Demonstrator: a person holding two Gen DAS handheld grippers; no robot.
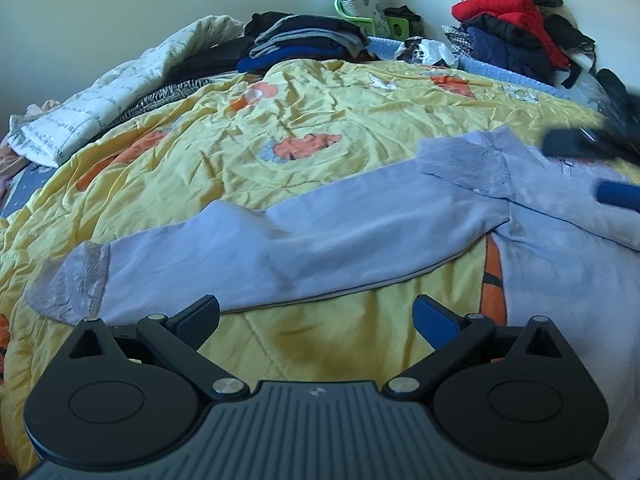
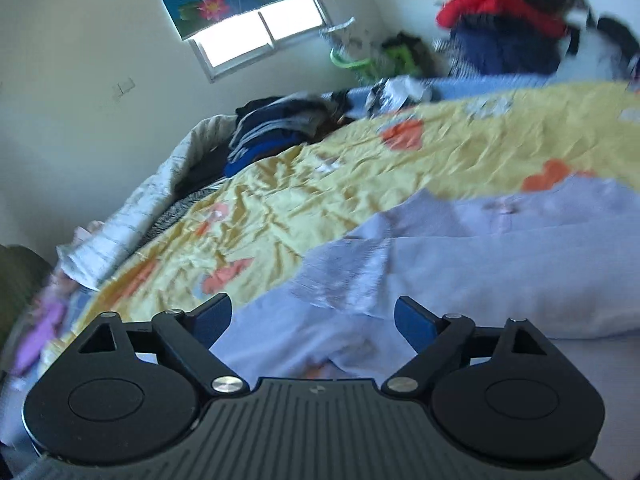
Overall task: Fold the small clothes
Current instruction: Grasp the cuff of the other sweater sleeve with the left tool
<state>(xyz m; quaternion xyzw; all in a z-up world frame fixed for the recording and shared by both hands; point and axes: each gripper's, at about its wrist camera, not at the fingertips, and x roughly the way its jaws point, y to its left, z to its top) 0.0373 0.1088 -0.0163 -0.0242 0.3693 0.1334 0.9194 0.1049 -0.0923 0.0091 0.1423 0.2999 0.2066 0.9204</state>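
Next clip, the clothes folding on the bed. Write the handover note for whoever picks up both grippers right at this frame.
Left gripper: open, empty, above the yellow quilt just short of the spread-out sleeve.
Right gripper: open, nothing pinched, over the body of the garment.
Garment: pale lavender long-sleeved fleece top lies on the yellow quilt. One sleeve stretches out flat toward its grey cuff; the other grey cuff lies folded in on the chest.
Done: one sleeve appears folded in.
Left: fold in the outstretched sleeve, then fold the body. Stacks of other clothes sit at the far end of the bed.
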